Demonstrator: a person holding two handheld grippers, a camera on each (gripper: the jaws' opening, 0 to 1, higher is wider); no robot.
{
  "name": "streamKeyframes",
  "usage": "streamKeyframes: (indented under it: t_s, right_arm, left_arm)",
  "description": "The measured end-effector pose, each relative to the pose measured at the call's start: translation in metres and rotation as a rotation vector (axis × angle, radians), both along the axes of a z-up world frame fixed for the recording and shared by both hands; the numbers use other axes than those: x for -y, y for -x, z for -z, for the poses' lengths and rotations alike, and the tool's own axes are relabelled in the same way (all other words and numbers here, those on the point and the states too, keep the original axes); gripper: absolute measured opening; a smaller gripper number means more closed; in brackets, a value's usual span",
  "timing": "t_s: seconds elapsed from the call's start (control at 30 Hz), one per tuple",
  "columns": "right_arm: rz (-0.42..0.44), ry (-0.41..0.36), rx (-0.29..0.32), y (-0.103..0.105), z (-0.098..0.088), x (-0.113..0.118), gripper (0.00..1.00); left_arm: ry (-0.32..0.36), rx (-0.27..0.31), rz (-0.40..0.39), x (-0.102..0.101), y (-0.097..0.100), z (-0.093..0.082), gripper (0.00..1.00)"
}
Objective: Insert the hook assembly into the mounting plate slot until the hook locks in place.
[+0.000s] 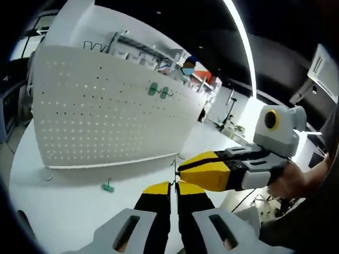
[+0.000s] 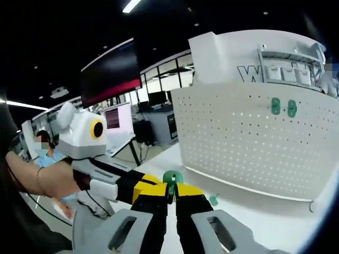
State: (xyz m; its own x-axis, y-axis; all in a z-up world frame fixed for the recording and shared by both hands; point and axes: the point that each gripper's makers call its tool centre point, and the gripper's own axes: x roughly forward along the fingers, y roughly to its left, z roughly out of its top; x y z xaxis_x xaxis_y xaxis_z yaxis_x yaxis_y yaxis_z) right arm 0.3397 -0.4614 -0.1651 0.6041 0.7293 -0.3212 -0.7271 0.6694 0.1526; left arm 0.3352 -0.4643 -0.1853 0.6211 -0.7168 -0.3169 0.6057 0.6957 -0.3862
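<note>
Left gripper view: the left hand-held gripper (image 1: 174, 186) rises from the bottom with jaws nearly together, a thin dark wire-like piece at its tips; whether it is pinched there I cannot tell. The right hand-held gripper (image 1: 180, 170) comes in from the right, tip to tip with the left one, its jaws close together too. Beyond both stands the pegboard (image 1: 106, 116), upright on the white bench (image 1: 63, 206), face toward the camera and its long axis running left to right. Two green hooks (image 1: 158, 90) already sit high on the board, right of centre. A loose green hook (image 1: 108, 186) lies on the bench just before the board's lower edge, left of the tips and nearer the left hand-held gripper. Right gripper view: the right hand-held gripper (image 2: 171, 191) is closed on a green hook (image 2: 172, 178), whose rounded head stands up above the tips. The left hand-held gripper (image 2: 145, 188) enters from the left, touching or just beside that same hook. The pegboard (image 2: 249, 143) lies ahead and to the right, well apart, with the mounted pair (image 2: 283, 107) up high. A small green piece (image 2: 214, 200) rests on the bench near the board's foot. Judgement: the held hook must travel forward and right to a hole. The hook's back prongs are hidden by the jaws, and the board's holes are too fine to pick a target.
</note>
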Motion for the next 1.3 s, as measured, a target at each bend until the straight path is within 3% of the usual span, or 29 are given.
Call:
streamKeyframes:
  t_s: [0.43,0.6,0.8,0.93,1.07,1.3]
  right_arm:
    - [0.011,0.017,0.032,-0.001,-0.001,0.001,0.00]
    - [0.007,0.004,0.013,-0.001,0.000,0.002,0.00]
    - [0.007,0.011,0.001,0.000,0.003,0.003,0.00]
    - [0.014,0.015,0.003,0.000,0.004,0.006,0.00]
    - [0.036,-0.006,0.007,-0.004,0.000,0.011,0.00]
    - [0.068,-0.008,0.012,-0.011,-0.001,0.022,0.00]
  left_arm:
    - [-0.041,0.042,0.008,0.003,-0.001,-0.001,0.02]
    - [-0.039,0.050,0.019,0.004,-0.001,0.000,0.03]
    - [-0.075,0.114,0.047,0.006,0.002,0.003,0.04]
    - [-0.054,0.129,0.047,0.006,0.002,0.000,0.06]
    - [-0.033,0.130,0.036,0.005,0.002,-0.002,0.25]
    - [-0.004,0.165,0.038,0.013,0.013,-0.008,0.49]
